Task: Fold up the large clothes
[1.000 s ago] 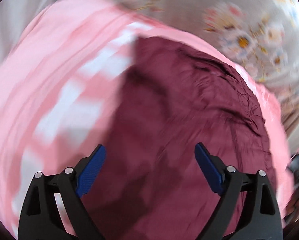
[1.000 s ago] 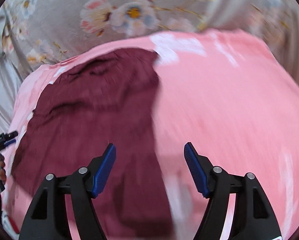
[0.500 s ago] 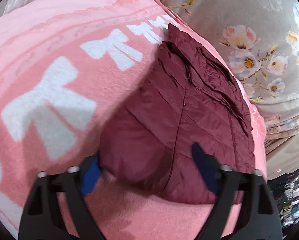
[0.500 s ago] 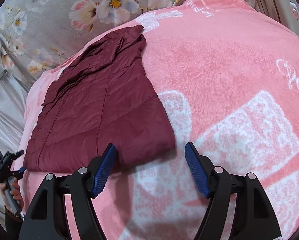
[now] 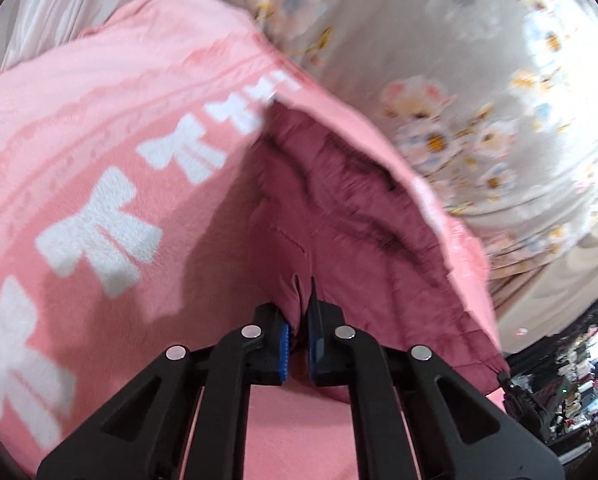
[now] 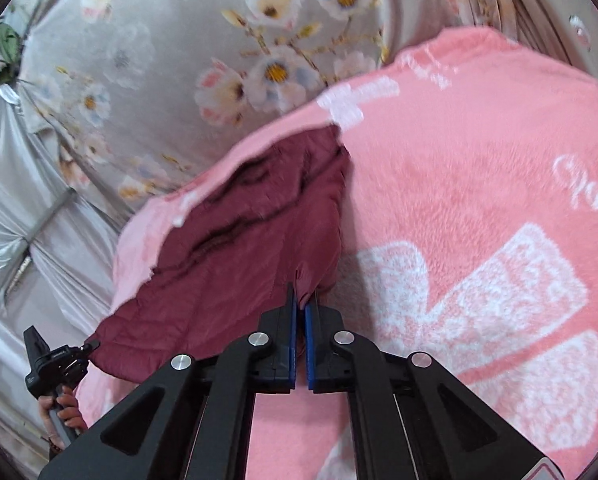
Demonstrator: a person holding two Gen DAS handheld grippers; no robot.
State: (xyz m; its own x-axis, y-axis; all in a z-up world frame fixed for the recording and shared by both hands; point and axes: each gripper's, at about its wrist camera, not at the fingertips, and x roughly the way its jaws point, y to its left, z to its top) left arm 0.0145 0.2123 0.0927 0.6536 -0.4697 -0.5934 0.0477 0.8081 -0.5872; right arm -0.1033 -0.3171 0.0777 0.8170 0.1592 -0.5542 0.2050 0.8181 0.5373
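Note:
A maroon quilted jacket (image 5: pixel 339 220) (image 6: pixel 239 260) lies lengthwise on a pink blanket (image 5: pixel 99 120) (image 6: pixel 479 200) with white bows. My left gripper (image 5: pixel 304 300) holds the near hem at one corner, its jaws closing tight with a pinch of maroon fabric between the blue pads. My right gripper (image 6: pixel 301 298) grips the other near corner the same way, its jaws closing on a fold of the hem. The hem is raised off the blanket between the two grips. In the right wrist view the left gripper (image 6: pixel 55 360) shows at the far left, held by a hand (image 6: pixel 65 408).
A grey floral sheet (image 5: pixel 459 60) (image 6: pixel 179 40) lies beyond the blanket's far edge. Pale curtains (image 6: pixel 11 200) hang at the left of the right wrist view. Dark clutter (image 5: pixel 579 392) fills the lower right of the left wrist view.
Both grippers stood open over the jacket's near hem. Now both are shut on it, and the hem has come up off the blanket.

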